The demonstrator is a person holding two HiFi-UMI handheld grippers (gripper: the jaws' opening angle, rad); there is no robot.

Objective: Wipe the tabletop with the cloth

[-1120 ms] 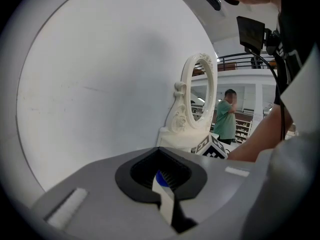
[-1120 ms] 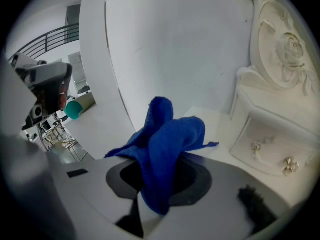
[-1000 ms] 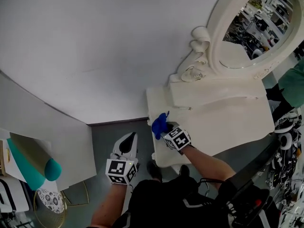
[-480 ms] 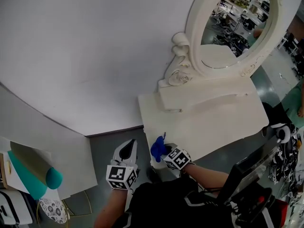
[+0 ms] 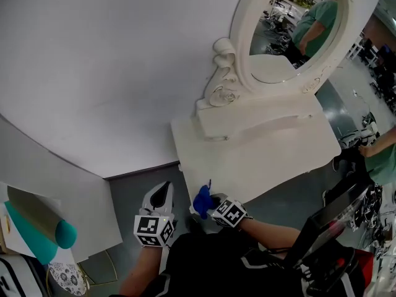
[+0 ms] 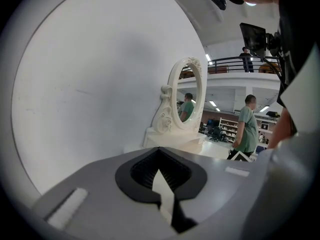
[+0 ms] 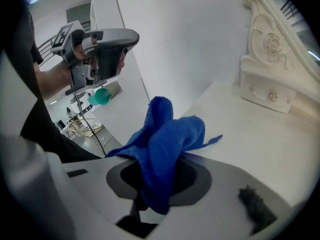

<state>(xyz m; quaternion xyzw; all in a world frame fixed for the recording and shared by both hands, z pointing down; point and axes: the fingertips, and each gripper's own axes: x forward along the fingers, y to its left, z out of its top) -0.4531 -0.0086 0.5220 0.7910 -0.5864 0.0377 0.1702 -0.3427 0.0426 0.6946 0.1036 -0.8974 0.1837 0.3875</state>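
Right tongs (image 5: 208,202) pinch the blue cloth (image 5: 202,198) in a bunch, and loose folds stand up out of the grip. The cloth sits at the near-left corner of the white bench (image 5: 272,153), right at its edge. From the right gripper view it may hang just above the surface instead of pressing on it; contact not confirmed. Left tongs (image 5: 163,193) are pressed together with nothing between them, held off the bench over the floor to the left. The bench top shows no streaks, damp marks or dirt, so wiped area cannot be read. Judgement: cloth is in hand, and the broad stretch toward the mirror (image 5: 297,30) is left to cover.
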